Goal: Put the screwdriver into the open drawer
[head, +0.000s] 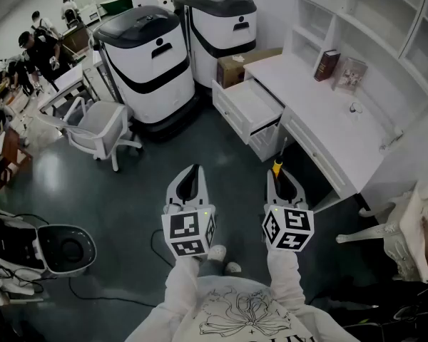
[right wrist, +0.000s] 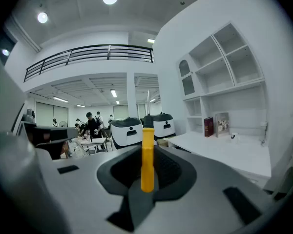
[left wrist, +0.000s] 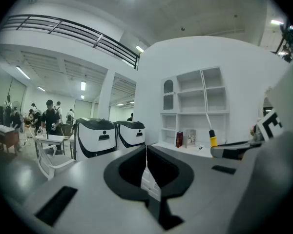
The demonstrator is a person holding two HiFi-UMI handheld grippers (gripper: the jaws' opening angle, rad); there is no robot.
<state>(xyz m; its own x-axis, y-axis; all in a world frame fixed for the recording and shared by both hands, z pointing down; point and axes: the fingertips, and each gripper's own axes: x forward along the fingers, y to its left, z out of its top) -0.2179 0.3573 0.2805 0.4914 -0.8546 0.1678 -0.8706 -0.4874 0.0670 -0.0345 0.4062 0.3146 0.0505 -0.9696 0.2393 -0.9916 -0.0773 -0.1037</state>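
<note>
Steadiness matters: right tongs (right wrist: 147, 139), clamped on the yellow-handled screwdriver (right wrist: 147, 155), should reach over the open white drawer (head: 246, 107) upper centre before releasing; left tongs (left wrist: 146, 156) closed, empty.

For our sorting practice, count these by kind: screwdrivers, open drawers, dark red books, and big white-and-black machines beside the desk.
screwdriver: 1
open drawer: 1
dark red book: 1
white-and-black machines: 2
Total: 5
</note>
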